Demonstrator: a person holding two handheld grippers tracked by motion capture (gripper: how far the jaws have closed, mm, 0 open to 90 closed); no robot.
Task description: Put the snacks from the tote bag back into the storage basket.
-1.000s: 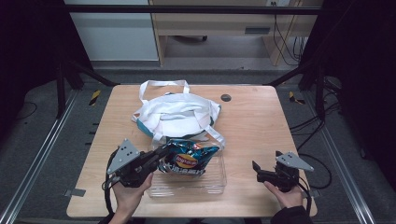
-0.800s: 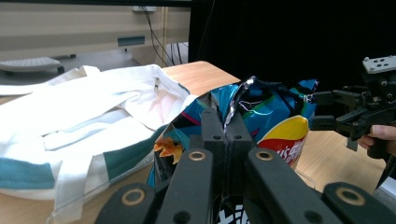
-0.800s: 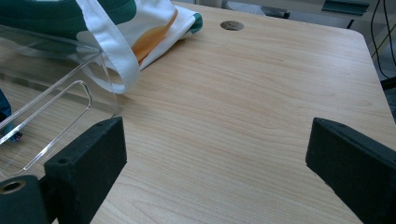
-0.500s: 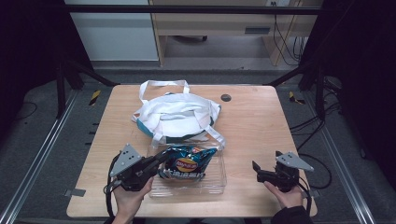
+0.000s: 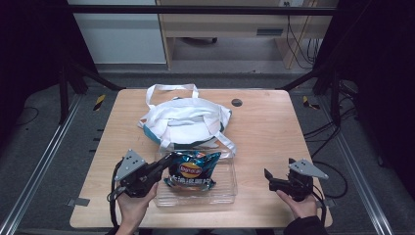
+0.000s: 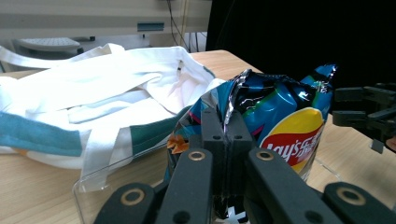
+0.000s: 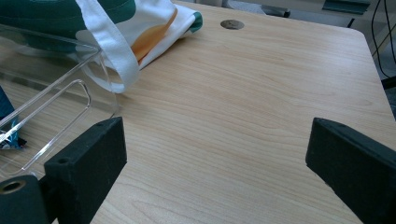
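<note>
The left gripper (image 5: 164, 164) is clamped on the chip bag's (image 5: 192, 170) left edge, bag standing in the clear bin (image 5: 222, 188) near the table's front edge; the right gripper (image 5: 268, 180) waits well right, jaws apart

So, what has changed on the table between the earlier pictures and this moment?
The left gripper, shut on the chip bag, has drawn back toward the person, and the bag has come with it, from the far edge of the clear tray to over its middle. The right gripper stayed open at the right, and the white tote bag and the tray kept their places.
</note>
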